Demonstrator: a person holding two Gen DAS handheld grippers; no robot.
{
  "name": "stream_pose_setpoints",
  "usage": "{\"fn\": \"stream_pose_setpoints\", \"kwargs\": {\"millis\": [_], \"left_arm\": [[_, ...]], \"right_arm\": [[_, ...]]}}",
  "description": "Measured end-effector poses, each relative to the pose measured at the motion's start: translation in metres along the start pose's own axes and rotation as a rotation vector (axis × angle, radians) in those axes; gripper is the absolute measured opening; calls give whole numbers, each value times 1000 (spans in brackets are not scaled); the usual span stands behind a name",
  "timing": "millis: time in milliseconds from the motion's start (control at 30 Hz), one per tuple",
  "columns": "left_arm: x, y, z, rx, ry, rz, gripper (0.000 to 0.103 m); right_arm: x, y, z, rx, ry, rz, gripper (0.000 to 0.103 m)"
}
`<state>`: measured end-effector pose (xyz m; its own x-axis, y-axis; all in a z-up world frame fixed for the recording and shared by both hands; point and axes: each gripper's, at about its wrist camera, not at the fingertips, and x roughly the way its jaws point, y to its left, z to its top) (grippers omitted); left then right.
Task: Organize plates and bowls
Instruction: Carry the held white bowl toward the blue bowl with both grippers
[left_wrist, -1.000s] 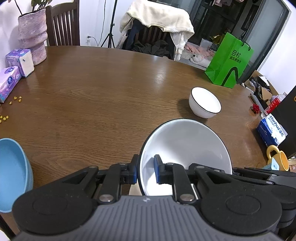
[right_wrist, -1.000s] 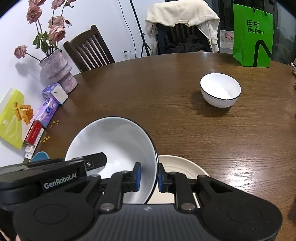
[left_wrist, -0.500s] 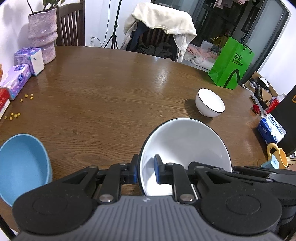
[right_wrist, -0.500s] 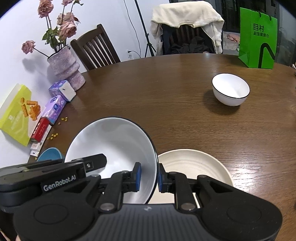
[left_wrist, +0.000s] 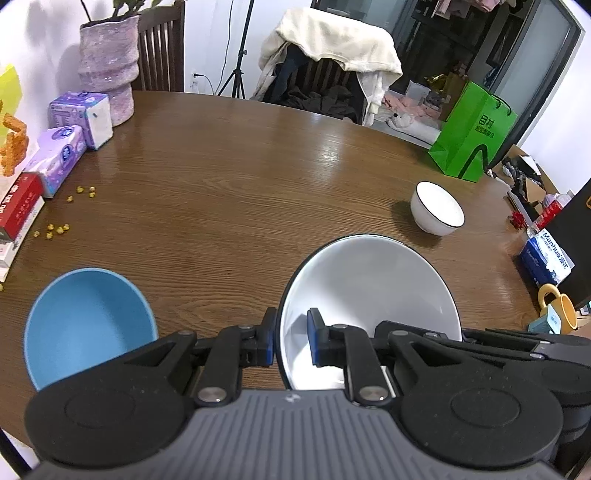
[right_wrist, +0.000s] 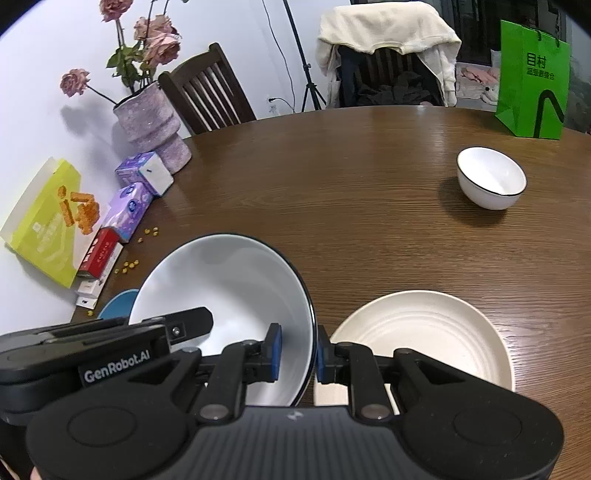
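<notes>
- White, black-rimmed large bowl (left_wrist: 369, 291) hangs above the wooden counter (left_wrist: 229, 192), left tongs (left_wrist: 291, 338) and right tongs (right_wrist: 298, 350) clamping opposite rims.
- We keep it level, centring over the cream plate (right_wrist: 424, 332) at four o'clock.

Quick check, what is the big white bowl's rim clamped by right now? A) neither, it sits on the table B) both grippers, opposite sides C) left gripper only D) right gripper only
B: the left gripper and the right gripper each pinch the rim of the big white bowl from opposite sides.
</notes>
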<state>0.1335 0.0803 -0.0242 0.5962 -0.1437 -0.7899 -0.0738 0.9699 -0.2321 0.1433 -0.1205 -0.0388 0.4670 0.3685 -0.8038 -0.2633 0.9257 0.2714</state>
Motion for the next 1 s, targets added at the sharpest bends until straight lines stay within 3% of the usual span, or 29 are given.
{"fn": "stream_pose_setpoints", "kwargs": {"millis": [1000], "left_arm": [[-28, 85, 11, -13, -16, -9, 17]], "right_arm": [[21, 93, 5, -25, -9, 14, 18]]}}
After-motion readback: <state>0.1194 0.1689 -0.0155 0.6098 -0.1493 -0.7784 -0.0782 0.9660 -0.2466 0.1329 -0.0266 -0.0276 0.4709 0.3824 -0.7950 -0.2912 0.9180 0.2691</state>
